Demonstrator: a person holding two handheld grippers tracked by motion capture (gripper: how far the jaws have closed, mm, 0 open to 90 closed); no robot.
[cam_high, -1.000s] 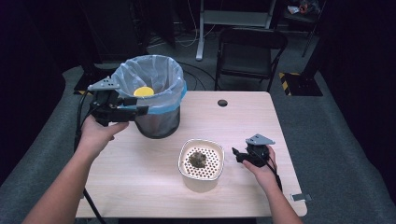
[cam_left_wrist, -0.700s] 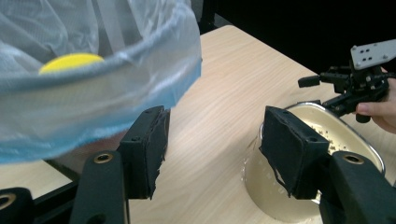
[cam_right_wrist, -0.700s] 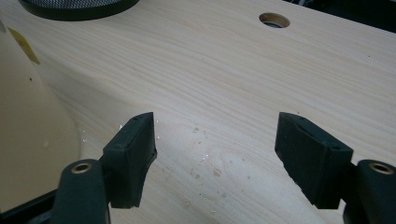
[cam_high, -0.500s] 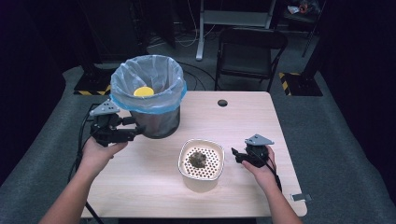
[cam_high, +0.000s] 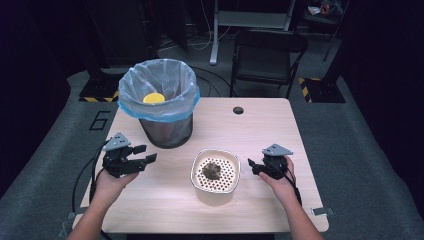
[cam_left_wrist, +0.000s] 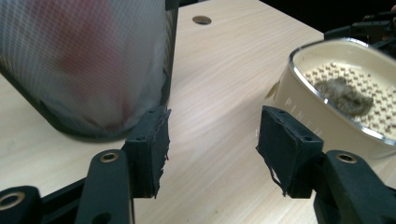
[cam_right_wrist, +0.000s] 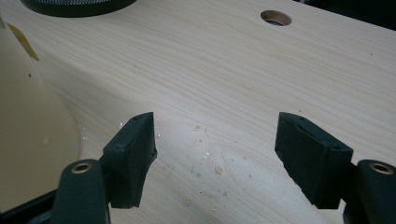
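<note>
Waste from the kitchen seems to be the work here. From the high view, the black wire-mesh bin with a pale blue plastic liner (cam_high: 167, 129) stands at the far left of the light wooden table (cam_high: 260, 135), and a round yellow object (cam_high: 154, 98) lies inside it. The cream oval container with a perforated insert (cam_high: 215, 192) stands near the front, with a grey-brown clump of scraps (cam_high: 212, 171) on the insert. It sits between the two hands, probably so that both can reach it. The left gripper (cam_high: 144, 154) is low in front of the bin, and the right gripper (cam_high: 252, 166) rests just beside the container. A second ago the left gripper was up at the rim of the bin. Now it is down near the tabletop, while the right one has not moved. From the left gripper view, the left tongs (cam_left_wrist: 212, 140) stand apart with only bare wood between them. The bin (cam_left_wrist: 93, 70) is on one side and the container (cam_left_wrist: 317, 126) with its clump (cam_left_wrist: 343, 91) on the other. From the right gripper view, the right tongs (cam_right_wrist: 215, 144) are also apart and hold nothing. They are over small crumbs (cam_right_wrist: 205, 156), and the container wall (cam_right_wrist: 32, 126) is close at the edge.
</note>
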